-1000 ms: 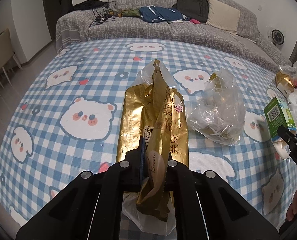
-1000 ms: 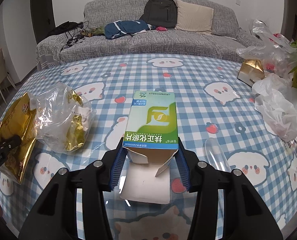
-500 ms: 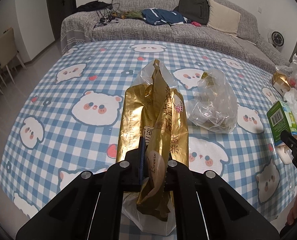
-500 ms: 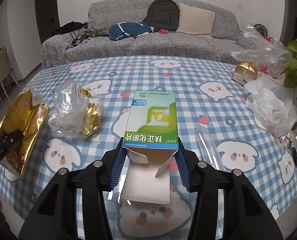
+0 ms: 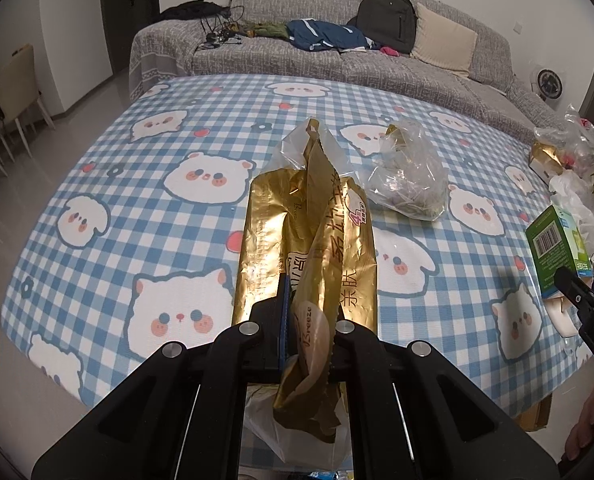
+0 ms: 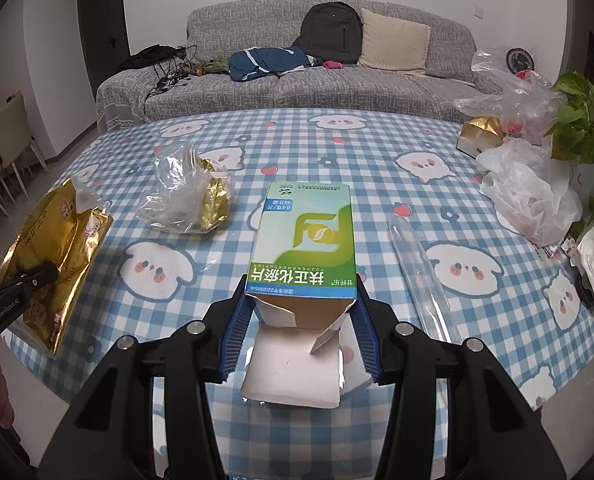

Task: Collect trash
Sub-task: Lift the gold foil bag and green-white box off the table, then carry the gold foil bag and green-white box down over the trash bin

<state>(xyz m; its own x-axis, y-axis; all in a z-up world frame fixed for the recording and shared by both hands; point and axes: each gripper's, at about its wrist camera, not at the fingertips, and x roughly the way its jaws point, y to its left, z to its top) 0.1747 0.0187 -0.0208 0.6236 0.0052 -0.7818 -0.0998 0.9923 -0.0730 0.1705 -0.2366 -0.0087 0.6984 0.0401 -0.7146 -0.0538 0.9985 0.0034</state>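
Left gripper [image 5: 309,320] clamped on a crumpled gold foil wrapper [image 5: 309,248], held above the near edge of the table; clear plastic hangs from the wrapper's lower end. In the right wrist view the same wrapper [image 6: 53,256] sits at far left with the left gripper's tip [image 6: 25,280] on it

Right gripper [image 6: 301,320] grasping a green and white medicine box [image 6: 305,240] by its sides, blue pads pressed on both, near flap open and hanging down. Box held over the blue checkered tablecloth [image 6: 377,160] with bear print

Still on the table: clear plastic bag with gold scraps [image 6: 189,200] left of the box, clear plastic tube [image 6: 421,268] just right of it, white plastic bag [image 6: 529,196] near the right edge, gold box [image 6: 481,132] behind that, under crumpled clear plastic. Green plant [image 6: 585,128] at far right. Grey sofa [image 6: 297,80] beyond the table with a black backpack [image 6: 329,32]
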